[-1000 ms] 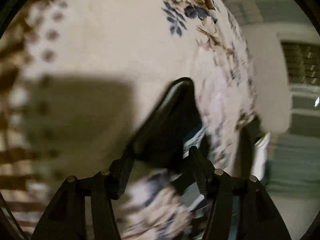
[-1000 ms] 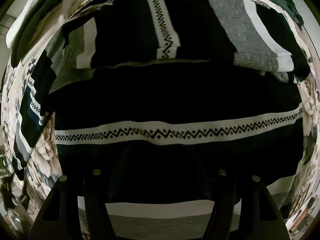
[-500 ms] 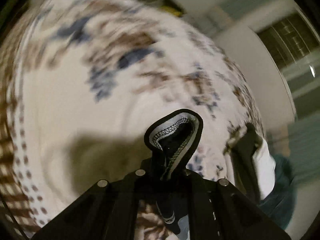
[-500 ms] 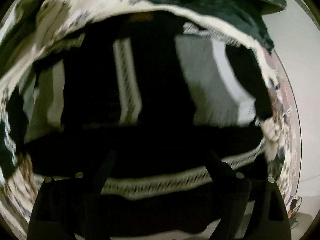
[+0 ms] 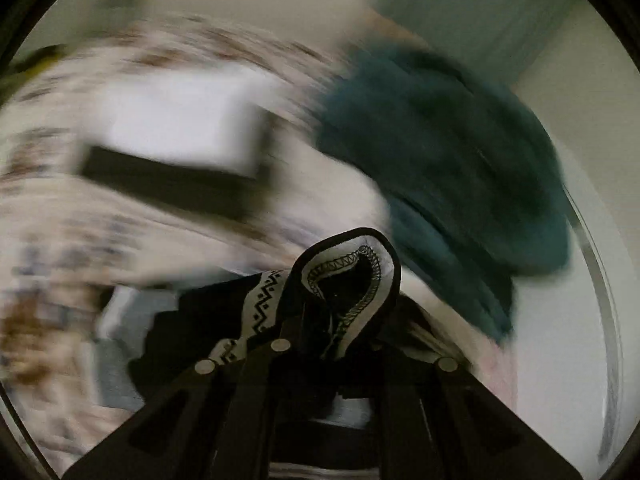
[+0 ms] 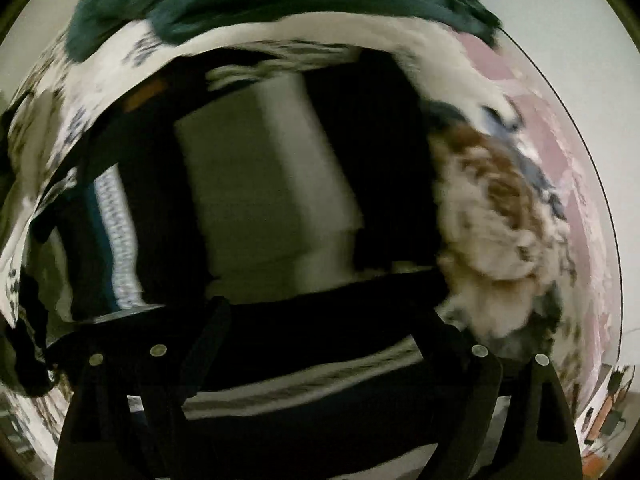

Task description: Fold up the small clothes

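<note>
Left tongs (image 5: 340,320): clamped on striped garment (image 5: 348,272) hem. Right tongs (image 6: 320,344): wide over garment. Teal clothes heap (image 5: 460,152) beyond, on floral bedsheet (image 6: 492,216).

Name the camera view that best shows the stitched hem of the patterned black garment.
The left wrist view: the left gripper is shut on the patterned black garment, and the stitched hem stands sharp just above its fingers. The right wrist view shows only the garment's blurred black and grey panels; no hem can be made out.
</note>
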Demonstrator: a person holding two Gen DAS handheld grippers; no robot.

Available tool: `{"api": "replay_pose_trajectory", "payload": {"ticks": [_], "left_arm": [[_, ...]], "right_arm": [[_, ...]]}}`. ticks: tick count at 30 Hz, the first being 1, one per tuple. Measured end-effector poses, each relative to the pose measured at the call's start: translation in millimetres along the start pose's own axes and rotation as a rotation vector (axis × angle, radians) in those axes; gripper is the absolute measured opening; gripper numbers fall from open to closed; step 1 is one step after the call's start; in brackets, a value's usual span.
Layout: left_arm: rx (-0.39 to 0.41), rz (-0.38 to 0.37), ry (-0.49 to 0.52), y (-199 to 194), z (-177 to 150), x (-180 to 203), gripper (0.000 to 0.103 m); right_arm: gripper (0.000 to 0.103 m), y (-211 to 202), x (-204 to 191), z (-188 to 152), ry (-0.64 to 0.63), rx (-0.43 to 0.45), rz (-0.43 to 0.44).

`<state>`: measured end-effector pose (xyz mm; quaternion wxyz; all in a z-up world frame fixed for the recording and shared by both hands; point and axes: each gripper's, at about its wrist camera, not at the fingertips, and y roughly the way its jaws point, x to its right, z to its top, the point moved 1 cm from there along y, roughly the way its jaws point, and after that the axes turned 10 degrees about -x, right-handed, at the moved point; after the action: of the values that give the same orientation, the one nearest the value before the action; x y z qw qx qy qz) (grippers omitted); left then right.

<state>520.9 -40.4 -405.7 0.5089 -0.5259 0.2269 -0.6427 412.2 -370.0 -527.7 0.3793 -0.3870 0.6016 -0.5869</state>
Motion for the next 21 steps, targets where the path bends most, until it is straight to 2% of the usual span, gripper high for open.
{"api": "replay_pose_trajectory", "payload": {"ticks": [3, 5, 8, 9, 10, 12, 14, 16, 18, 21], "left_arm": [[-0.126, -0.068, 0.144, 65, -30, 101, 0.004], [-0.204, -0.093, 0.209, 101, -51, 147, 0.005], [-0.327, -0.065, 0.265, 141, -75, 184, 0.009], [-0.339, -0.040, 0.281, 146, -81, 187, 0.017], [-0.338, -0.032, 0.283, 144, -81, 184, 0.025], [-0.324, -0.034, 0.257, 131, -79, 165, 0.062], [-0.290, -0.017, 0.220, 111, -73, 145, 0.081], [-0.224, 0.044, 0.171, 83, -61, 107, 0.082], [-0.159, 0.168, 0.114, 56, -51, 56, 0.082], [-0.137, 0.334, 0.011, 41, -38, -20, 0.082]], "right_arm": [[0.091, 4, 44, 10, 0.035, -0.021, -0.004], [0.091, 5, 68, 17, 0.039, -0.032, -0.014], [0.091, 7, 100, 29, 0.030, -0.052, 0.021], [0.091, 6, 110, 33, 0.028, -0.056, 0.040], [0.091, 5, 119, 36, 0.029, -0.062, 0.070], [0.091, 0, 138, 42, 0.036, -0.073, 0.155], [0.091, -10, 155, 48, 0.051, -0.071, 0.239], [0.092, -18, 163, 53, 0.059, -0.061, 0.290], [0.092, -29, 167, 61, 0.061, -0.039, 0.351], [0.091, -40, 151, 77, 0.046, -0.021, 0.404]]}}
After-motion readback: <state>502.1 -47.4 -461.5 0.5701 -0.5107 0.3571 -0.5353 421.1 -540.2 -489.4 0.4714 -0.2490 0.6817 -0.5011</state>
